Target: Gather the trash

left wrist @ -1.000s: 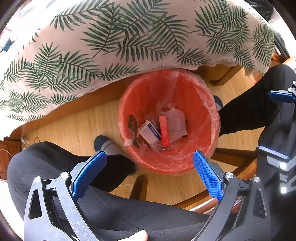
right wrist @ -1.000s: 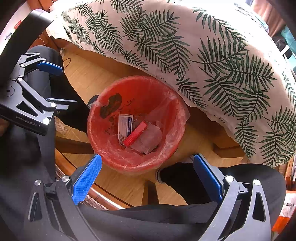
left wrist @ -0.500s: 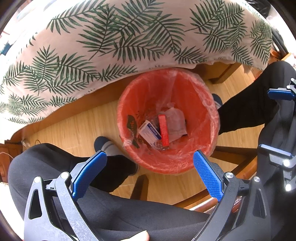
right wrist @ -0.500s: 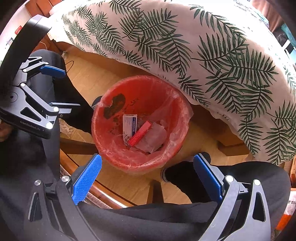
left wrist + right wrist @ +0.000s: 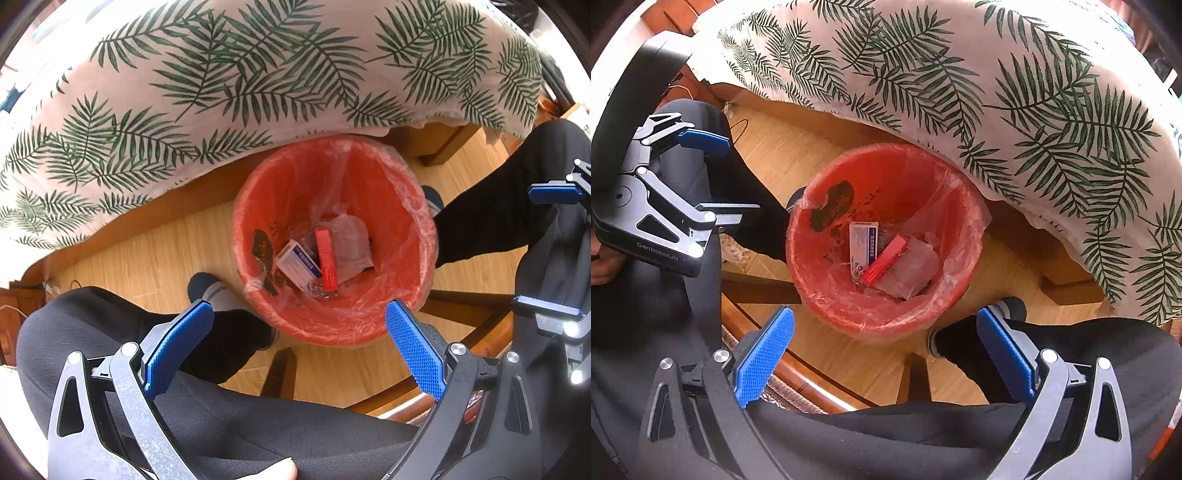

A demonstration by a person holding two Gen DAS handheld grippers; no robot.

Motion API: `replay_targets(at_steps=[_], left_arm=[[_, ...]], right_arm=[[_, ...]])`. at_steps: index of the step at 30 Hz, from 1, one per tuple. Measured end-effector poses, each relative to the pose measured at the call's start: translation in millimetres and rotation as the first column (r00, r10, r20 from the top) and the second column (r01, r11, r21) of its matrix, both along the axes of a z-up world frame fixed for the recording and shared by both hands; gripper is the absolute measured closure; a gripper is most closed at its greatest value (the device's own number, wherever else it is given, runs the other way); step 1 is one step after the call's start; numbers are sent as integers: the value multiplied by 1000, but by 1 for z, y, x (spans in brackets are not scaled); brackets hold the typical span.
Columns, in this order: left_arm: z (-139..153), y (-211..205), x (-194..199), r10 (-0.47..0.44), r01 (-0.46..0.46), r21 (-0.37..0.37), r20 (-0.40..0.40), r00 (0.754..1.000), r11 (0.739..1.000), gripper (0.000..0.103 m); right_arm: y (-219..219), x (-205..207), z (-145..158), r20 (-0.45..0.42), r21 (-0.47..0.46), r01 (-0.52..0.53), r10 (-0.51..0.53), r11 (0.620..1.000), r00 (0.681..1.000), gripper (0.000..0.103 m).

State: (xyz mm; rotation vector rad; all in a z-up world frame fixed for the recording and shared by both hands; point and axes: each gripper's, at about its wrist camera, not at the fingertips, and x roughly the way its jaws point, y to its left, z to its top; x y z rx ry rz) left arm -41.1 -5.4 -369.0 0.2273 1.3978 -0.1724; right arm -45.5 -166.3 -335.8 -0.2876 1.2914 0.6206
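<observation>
A red bin lined with a clear bag stands on the wooden floor, below the table edge. In it lie a white and blue box, a red box and a crumpled clear wrapper. The same bin shows in the right wrist view, with the white box and red box. My left gripper hovers open above the bin's near rim, with nothing between its fingers. My right gripper is open and empty too, above the bin's near side.
A table with a palm-leaf cloth overhangs the bin's far side. A seated person's dark trouser legs and socked feet flank the bin. Chair legs and a wooden chair rail lie below the grippers.
Both views have shifted slightly, the bin sitting a little further right and lower in the right wrist view. The trash in the bin has not moved. Both grippers stay open.
</observation>
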Motion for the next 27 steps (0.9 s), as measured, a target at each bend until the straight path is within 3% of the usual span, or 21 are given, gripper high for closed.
replay_targets(at_steps=[9, 18, 27], left_arm=[[1, -3, -1, -9, 9, 3, 6, 1000, 1000, 6], [4, -2, -1, -12, 12, -6, 3, 1000, 1000, 6], [25, -8, -3, -29, 29, -2, 17, 999, 1000, 6]], right_arm=[[-5, 6, -6, -59, 28, 20, -18, 999, 998, 5], [-5, 5, -4, -54, 36, 21, -19, 999, 998, 5], [-10, 3, 16, -26, 54, 39, -38, 998, 999, 5]])
